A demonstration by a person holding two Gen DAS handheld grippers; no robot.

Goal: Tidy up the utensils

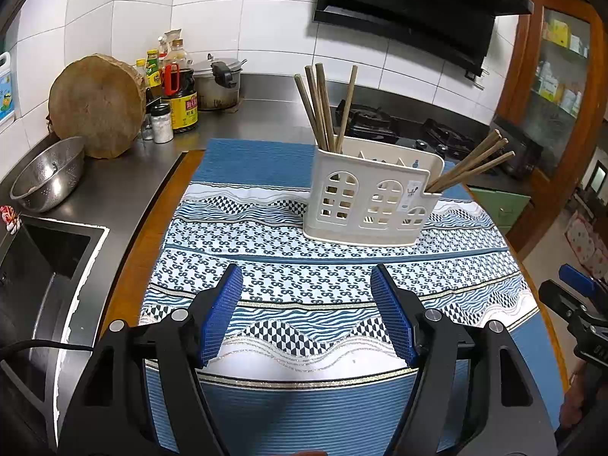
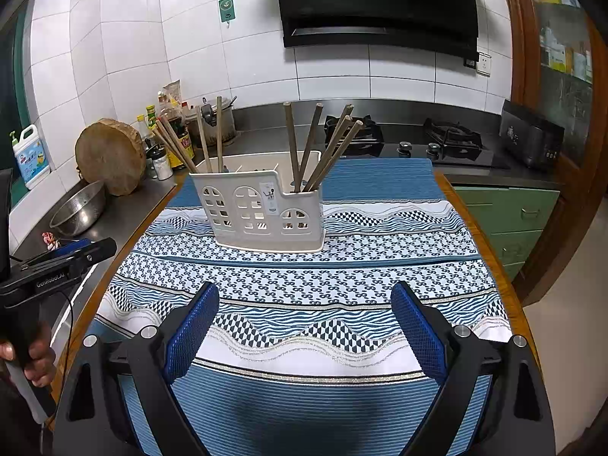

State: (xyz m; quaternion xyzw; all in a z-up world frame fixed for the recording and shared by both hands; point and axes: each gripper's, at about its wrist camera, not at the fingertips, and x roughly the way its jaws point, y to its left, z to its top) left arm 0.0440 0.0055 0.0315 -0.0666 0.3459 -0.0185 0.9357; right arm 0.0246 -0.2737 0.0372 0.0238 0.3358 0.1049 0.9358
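Observation:
A cream plastic utensil holder (image 1: pixel 364 197) with window cut-outs stands upright on the blue patterned cloth (image 1: pixel 304 266); it also shows in the right wrist view (image 2: pixel 262 212). Brown chopsticks stand in its left end (image 1: pixel 323 106) and lean out of its right end (image 1: pixel 471 167); in the right wrist view the same two bunches are the left chopsticks (image 2: pixel 197 140) and the right chopsticks (image 2: pixel 323 148). My left gripper (image 1: pixel 307 277) is open and empty, above the cloth short of the holder. My right gripper (image 2: pixel 306 298) is open and empty, also short of it.
A steel counter at left holds a colander (image 1: pixel 49 174), a round wooden block (image 1: pixel 95 106), sauce bottles (image 1: pixel 178 87) and a pot (image 1: pixel 216 83). A sink (image 1: pixel 41 266) lies at lower left. A gas hob (image 2: pixel 448 140) and a black appliance (image 2: pixel 530 140) stand behind.

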